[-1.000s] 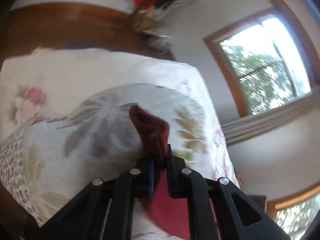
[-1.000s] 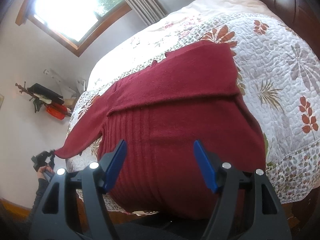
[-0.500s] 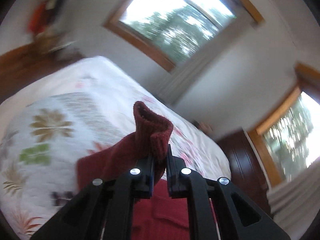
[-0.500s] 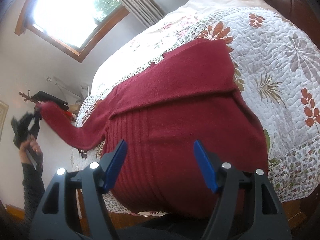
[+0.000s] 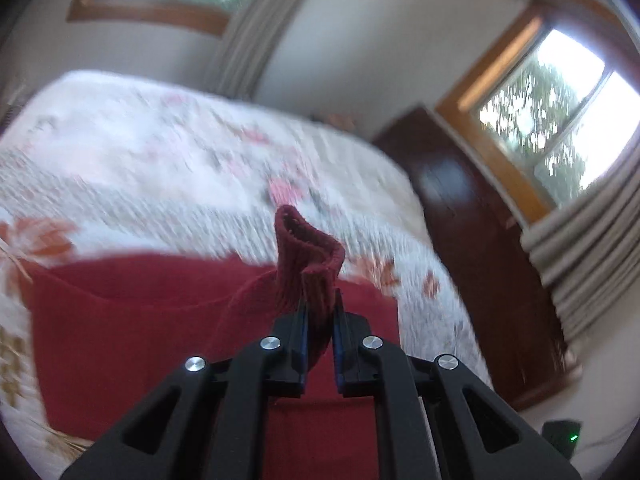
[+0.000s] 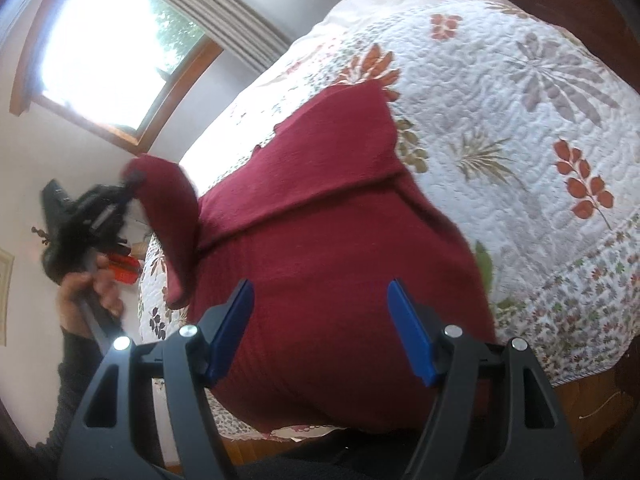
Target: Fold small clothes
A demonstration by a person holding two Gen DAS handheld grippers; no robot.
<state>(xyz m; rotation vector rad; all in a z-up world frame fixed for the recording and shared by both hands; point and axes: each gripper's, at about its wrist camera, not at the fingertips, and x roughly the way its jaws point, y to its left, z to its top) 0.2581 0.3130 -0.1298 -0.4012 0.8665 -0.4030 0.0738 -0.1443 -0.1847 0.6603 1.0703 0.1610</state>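
Left gripper [image 5: 319, 320] is clamped on the ribbed cuff [image 5: 308, 248] of a dark red knit sweater [image 6: 332, 248], holding that sleeve up off the bed; in the right wrist view the same gripper [image 6: 130, 184] shows at the far left, in the person's hand [image 6: 86, 284], with the sleeve arcing from it down to the garment. Right gripper [image 6: 318, 328] hangs over the near hem with its blue-padded jaws wide apart, holding nothing.

Judging by how things lie, the fold is at an early stage — the right side already looks turned in along a straight crease, while the left sleeve is lifted and not yet laid across the body. Bringing it over, then folding the body up, appears to be what remains.

Underneath lies a white quilted bedspread [image 6: 520, 120] printed with leaves and flowers. Around the bed are wood-framed windows [image 5: 560, 92], pleated curtains [image 5: 592, 252] and dark wooden furniture [image 5: 472, 220] — much of the left wrist view is motion-blurred.
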